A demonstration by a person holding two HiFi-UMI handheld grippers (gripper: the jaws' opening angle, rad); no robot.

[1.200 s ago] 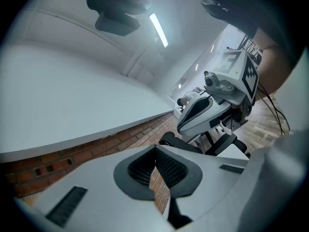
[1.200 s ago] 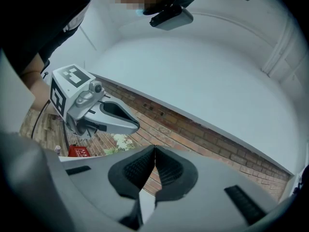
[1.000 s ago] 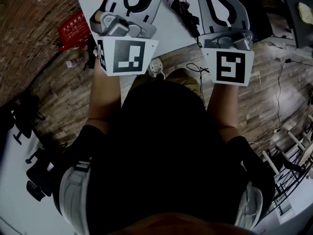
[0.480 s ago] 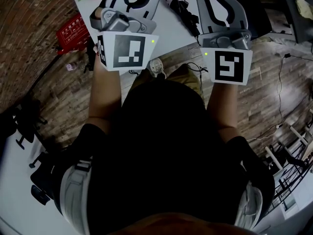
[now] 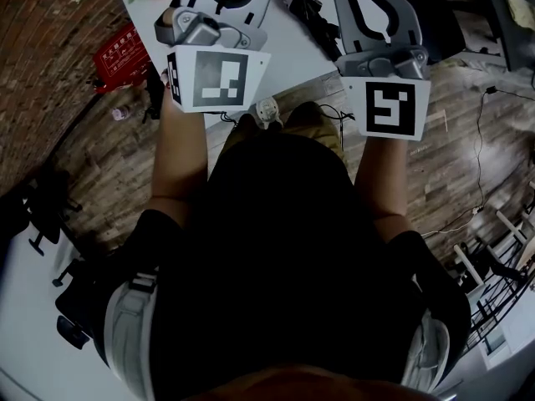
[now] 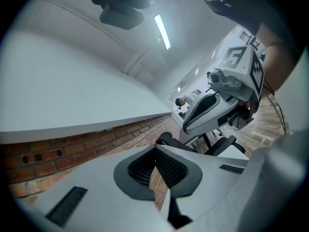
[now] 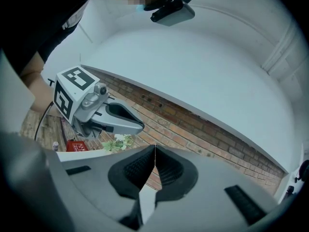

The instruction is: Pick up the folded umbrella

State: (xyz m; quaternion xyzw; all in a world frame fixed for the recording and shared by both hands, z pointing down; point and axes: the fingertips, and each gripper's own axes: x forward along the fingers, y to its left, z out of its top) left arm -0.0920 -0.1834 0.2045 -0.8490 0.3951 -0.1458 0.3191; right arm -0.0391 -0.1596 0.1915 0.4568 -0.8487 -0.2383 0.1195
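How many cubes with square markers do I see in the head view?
2. One marker cube sits on the left gripper, at the picture's left. The other sits on the right gripper, at the right. None seems hidden.

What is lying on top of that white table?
A dark folded umbrella lies on the white table, between the left gripper and right gripper. Those two cover much of the tabletop, so anything beneath them is hidden.
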